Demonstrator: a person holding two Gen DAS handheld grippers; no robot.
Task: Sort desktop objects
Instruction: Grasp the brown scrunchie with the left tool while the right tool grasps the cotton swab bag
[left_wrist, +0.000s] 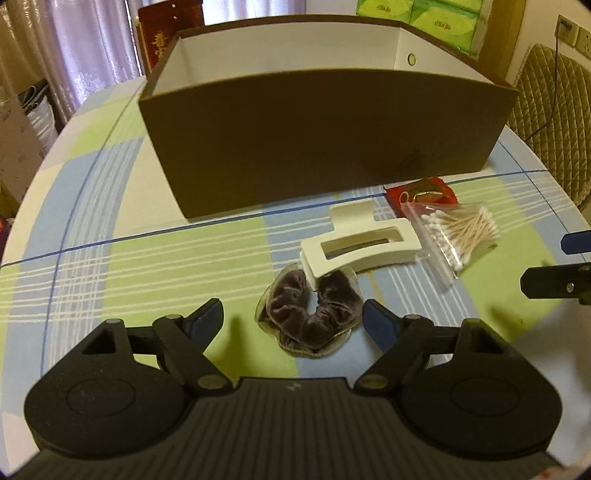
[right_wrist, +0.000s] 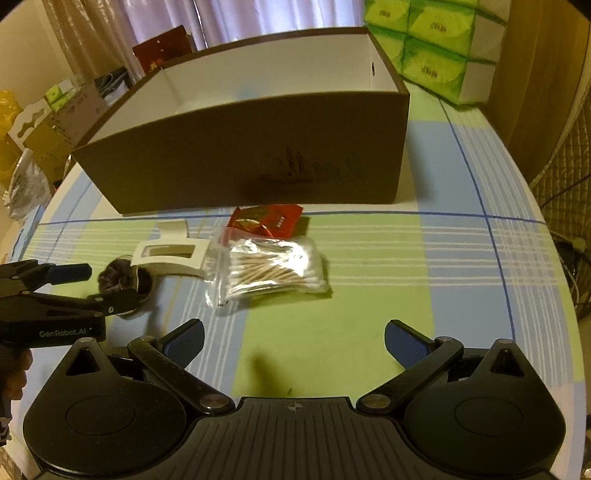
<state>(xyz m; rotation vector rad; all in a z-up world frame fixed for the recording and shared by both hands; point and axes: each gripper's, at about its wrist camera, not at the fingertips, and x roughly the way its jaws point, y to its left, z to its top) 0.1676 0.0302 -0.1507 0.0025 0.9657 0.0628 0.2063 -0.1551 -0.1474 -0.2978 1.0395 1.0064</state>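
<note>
1. Left wrist view: the left gripper (left_wrist: 293, 317) is spread wide and empty, flanking the scrunchie (left_wrist: 312, 317) at lower centre.
2. The hair claw (left_wrist: 356, 245) rests on the scrunchie, so a lift could drag it.
3. The cotton swab bag (left_wrist: 456, 230) overlaps the red packet (left_wrist: 421, 194), right of centre.
4. The right gripper (right_wrist: 293, 341) is also wide and empty; bare tablecloth (right_wrist: 424, 266) lies rightward, and the box (left_wrist: 325, 136) walls off the top.

Both wrist views low over table, facing brown box (left_wrist: 325, 136); left nearer, sharing items before it.
</note>
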